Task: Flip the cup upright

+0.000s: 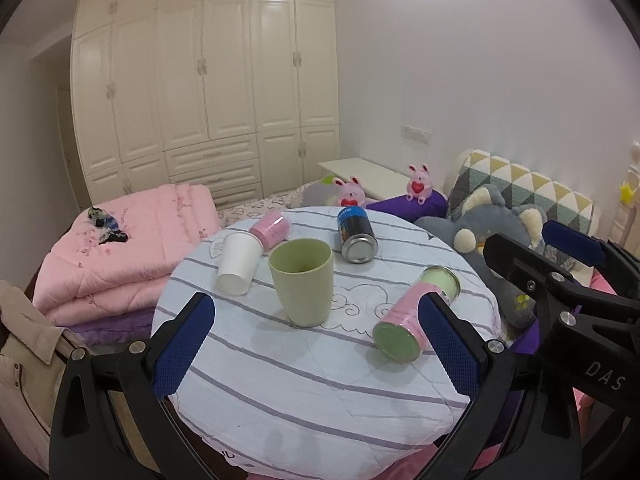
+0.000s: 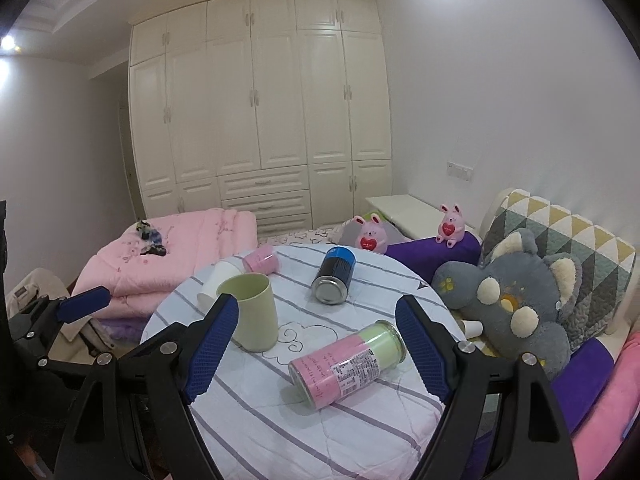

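Note:
A light green cup (image 1: 303, 282) stands upright, mouth up, near the middle of the round table (image 1: 304, 392); it also shows in the right wrist view (image 2: 251, 311). My left gripper (image 1: 316, 344) is open and empty, just short of the cup. My right gripper (image 2: 316, 344) is open and empty, with the green cup by its left finger and a pink-and-green can (image 2: 347, 362) lying between its fingers' line of sight. The right gripper also shows at the right edge of the left wrist view (image 1: 560, 248).
A white paper cup (image 1: 237, 262) and a pink cup (image 1: 272, 229) lie on their sides at the table's far left. A blue can (image 1: 356, 234) and the pink-and-green can (image 1: 416, 314) lie on their sides. A pink quilt (image 1: 120, 248) is left, plush toys (image 1: 500, 232) right.

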The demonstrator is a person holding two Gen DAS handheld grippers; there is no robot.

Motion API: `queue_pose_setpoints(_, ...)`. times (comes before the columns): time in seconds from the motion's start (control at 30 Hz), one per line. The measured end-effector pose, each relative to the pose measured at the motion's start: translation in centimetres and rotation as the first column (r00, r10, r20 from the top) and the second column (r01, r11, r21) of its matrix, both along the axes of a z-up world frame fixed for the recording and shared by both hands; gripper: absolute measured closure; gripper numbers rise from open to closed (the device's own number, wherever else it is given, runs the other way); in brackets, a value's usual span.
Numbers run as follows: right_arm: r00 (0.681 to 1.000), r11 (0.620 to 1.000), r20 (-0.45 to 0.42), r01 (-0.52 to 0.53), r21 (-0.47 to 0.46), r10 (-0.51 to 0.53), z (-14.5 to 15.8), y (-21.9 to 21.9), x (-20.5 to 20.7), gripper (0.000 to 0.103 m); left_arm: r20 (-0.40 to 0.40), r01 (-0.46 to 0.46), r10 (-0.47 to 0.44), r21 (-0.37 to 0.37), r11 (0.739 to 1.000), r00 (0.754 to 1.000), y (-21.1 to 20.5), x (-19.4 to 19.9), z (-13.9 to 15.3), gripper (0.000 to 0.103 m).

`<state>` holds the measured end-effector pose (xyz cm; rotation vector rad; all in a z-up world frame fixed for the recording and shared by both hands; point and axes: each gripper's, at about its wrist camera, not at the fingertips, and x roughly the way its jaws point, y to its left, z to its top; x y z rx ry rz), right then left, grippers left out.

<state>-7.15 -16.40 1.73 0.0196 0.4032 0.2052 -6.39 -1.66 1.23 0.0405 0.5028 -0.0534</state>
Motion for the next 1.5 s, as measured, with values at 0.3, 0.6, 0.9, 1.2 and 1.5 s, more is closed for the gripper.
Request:
queue_pose_setpoints(0.3, 1.000, 1.000, -0.008, 0.001, -0.005, -0.001, -0.4, -0.2, -0.3, 0.021, -0.004, 0.009, -0.008, 0.012, 1.000, 1.000, -0.6, 0.0, -0.4, 0.000)
queue_pose_setpoints(0.6, 1.000, 1.000, -0.002, 0.011, 0.005, -0.011, -0.1, -0.9, -0.1, 0.021, 0.027, 0.028, -0.029, 0.024, 0.999, 0.999, -1.6, 0.3, -0.1, 0.000)
queue_pose_setpoints(0.9, 1.000, 1.000, 0.003, 0.017, 0.004, -0.017, -0.1, -0.9, 0.3, 0.021, 0.049, 0.056, -0.057, 0.009, 0.998, 0.997, -1.8, 1.0, -0.1, 0.000)
queue_pose_setpoints(1.2, 0.999, 0.999, 0.017, 0.033, 0.003, -0.033, -0.1, -0.5, 0.7, 0.021, 0.103, 0.091, -0.089, -0.010, 0.996, 0.991, -1.5, 1.4, -0.1, 0.000)
queue_pose_setpoints(1.5, 0.999, 0.999, 0.026, 0.038, -0.003, -0.038, 0.0, 0.1, 0.8, 0.021, 0.113, 0.097, -0.095, -0.015, 0.995, 0.989, -1.1, 2.0, 0.0, 0.000)
